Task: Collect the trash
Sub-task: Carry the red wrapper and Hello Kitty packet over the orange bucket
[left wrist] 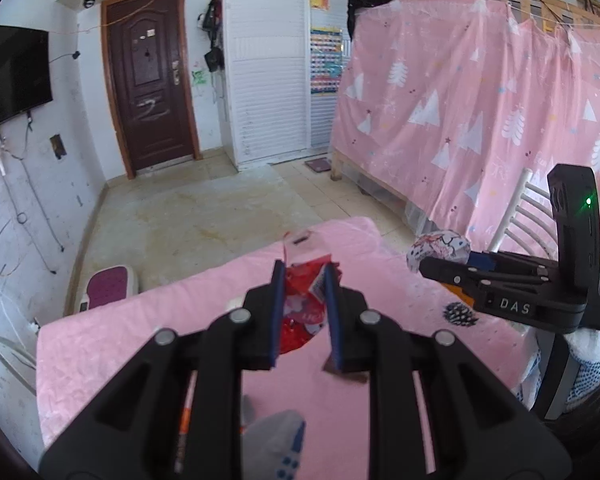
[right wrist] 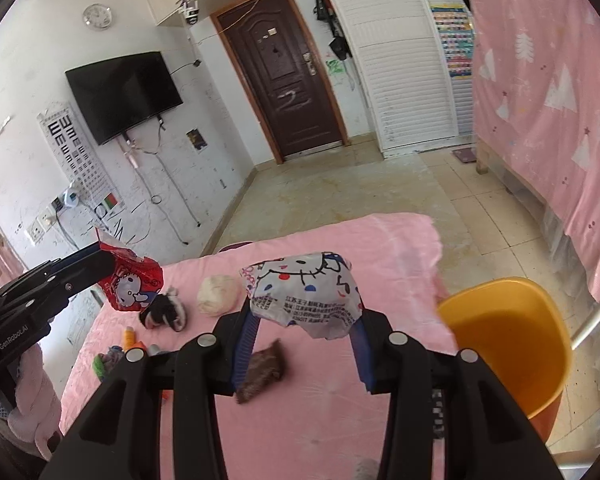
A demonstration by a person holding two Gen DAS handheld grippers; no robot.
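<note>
1. Red foil fills the centre of the left wrist view: the left gripper is clenched on a red snack wrapper, lifted over the pink tablecloth. At right, the right gripper grasps a white cartoon-print wrapper. A brown door stands upper left, a pink curtain upper right.
2. White printed plastic sits mid-frame in the right wrist view: the right gripper clamps the white cartoon-print wrapper above the cloth. The left gripper at left holds the red snack wrapper. An orange basin lies lower right, just beside the table. A white ball and a brown scrap rest on the cloth.
</note>
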